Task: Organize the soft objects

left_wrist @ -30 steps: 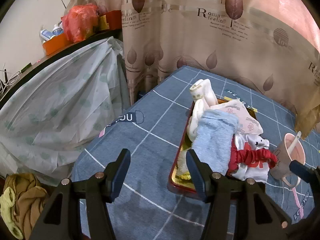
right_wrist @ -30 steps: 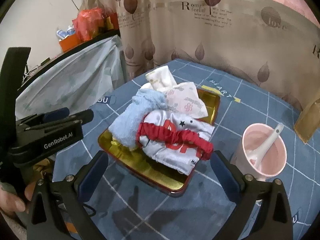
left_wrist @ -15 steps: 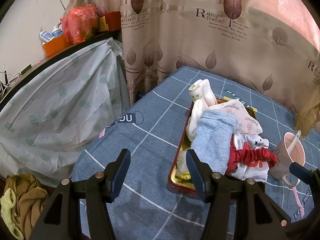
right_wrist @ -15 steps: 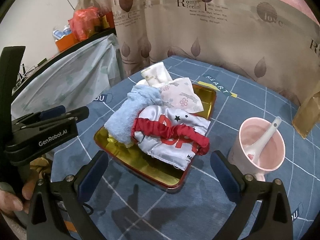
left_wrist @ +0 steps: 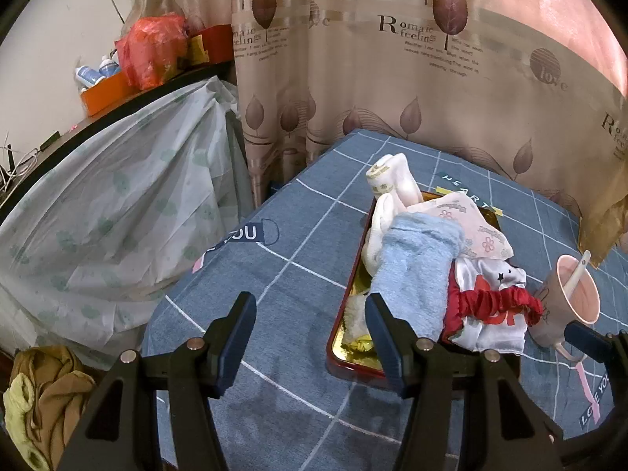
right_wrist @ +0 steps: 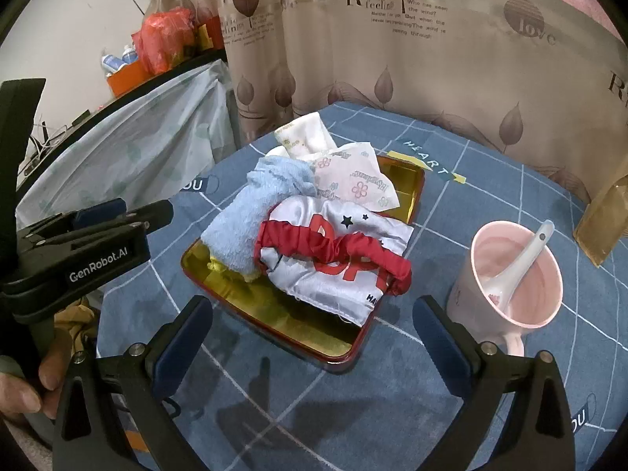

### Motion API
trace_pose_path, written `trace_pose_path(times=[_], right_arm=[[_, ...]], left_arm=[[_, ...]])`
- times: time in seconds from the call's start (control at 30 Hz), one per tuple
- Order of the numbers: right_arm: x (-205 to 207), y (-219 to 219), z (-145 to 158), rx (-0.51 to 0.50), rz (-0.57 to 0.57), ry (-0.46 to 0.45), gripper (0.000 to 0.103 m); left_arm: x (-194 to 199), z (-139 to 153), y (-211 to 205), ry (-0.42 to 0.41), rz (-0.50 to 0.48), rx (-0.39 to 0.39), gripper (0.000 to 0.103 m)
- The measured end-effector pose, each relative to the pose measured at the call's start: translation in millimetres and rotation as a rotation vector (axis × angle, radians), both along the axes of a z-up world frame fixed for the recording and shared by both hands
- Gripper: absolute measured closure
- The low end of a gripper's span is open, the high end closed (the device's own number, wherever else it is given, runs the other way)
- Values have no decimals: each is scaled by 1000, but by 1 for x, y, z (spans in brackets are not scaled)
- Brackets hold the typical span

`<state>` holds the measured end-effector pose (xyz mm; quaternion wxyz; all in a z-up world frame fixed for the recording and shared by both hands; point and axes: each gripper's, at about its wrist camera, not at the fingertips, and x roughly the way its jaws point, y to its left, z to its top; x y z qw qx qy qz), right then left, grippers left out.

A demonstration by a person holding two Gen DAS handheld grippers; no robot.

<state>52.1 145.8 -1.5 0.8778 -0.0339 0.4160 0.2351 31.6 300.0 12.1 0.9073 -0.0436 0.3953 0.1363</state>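
Observation:
A gold tray with a red rim (right_wrist: pixel 274 322) (left_wrist: pixel 341 353) sits on the blue checked tablecloth and holds a heap of soft things: a light blue towel (right_wrist: pixel 251 219) (left_wrist: pixel 412 274), a white satin cloth with a red ruffled band (right_wrist: pixel 333 251) (left_wrist: pixel 494 306), a floral tissue pack (right_wrist: pixel 357 184) (left_wrist: pixel 475 227) and a rolled white cloth (right_wrist: pixel 306 137) (left_wrist: pixel 392 184). My left gripper (left_wrist: pixel 310 314) is open and empty, just left of the tray's near end. My right gripper (right_wrist: pixel 310 322) is open and empty, above the tray's near rim. The left gripper also shows in the right wrist view (right_wrist: pixel 117 219).
A pink mug with a white spoon (right_wrist: pixel 514 271) (left_wrist: pixel 573 298) stands right of the tray. A leaf-print curtain (left_wrist: pixel 392 78) hangs behind the table. A plastic-covered bench (left_wrist: pixel 98 216) lies left, with crumpled cloth (left_wrist: pixel 39 392) on the floor. A brown bag (right_wrist: pixel 604 216) is at far right.
Both grippers have stayed open. The right gripper has drifted slightly closer to the tray; the left view is almost unchanged.

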Motion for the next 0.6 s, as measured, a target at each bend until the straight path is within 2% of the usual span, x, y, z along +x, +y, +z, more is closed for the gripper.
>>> trace_pose_path(times=[0.6], right_arm=[[-2,3,-5,-9,3,16,2]], left_arm=[[1,-1,-3,0,-8,7,44]])
